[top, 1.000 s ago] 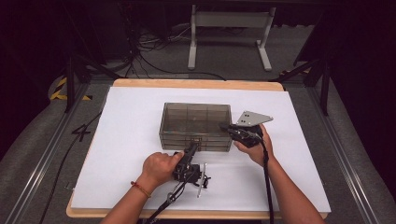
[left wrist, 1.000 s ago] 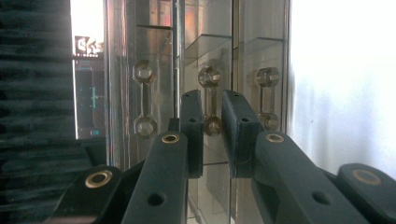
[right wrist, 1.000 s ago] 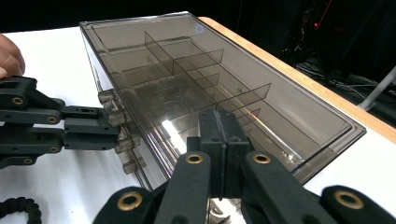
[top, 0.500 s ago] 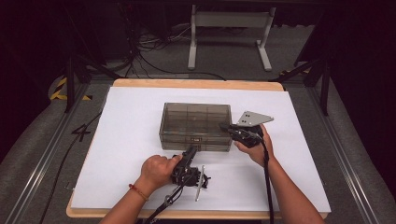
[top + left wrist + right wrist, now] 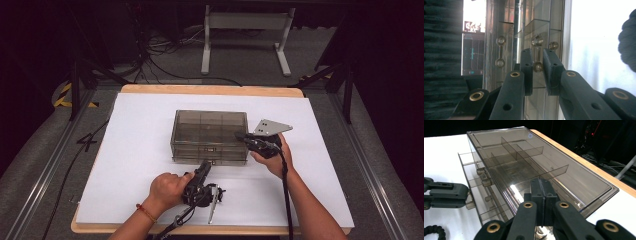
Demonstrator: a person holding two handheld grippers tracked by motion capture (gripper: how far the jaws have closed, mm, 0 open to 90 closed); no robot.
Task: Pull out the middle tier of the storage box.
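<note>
- Black jaws of the left gripper (image 5: 537, 71) stand narrow, clamped on the clear bar handle (image 5: 538, 53) of the bottom drawer (image 5: 477, 195); the pads sit either side of the bar, near its lower knob.
- Right gripper (image 5: 541, 202) has its jaws pressed flat together with nothing between them; its tips rest on top of the smoky plastic drawer box (image 5: 210, 131) at the right-hand end, as if to steady it.
- Pulling well, as I judge it, means drawing the left gripper straight back toward the table's near edge, level with the drawer's run, so the thin tray does not jam; the right gripper should bear down enough that the light box does not slide along.
- Drawer already juts a little from the box front, directly ahead of the left jaws; the box lies mid-sheet on the white table cover (image 5: 135, 150), with the other handles (image 5: 500, 51) beside the held one untouched.
</note>
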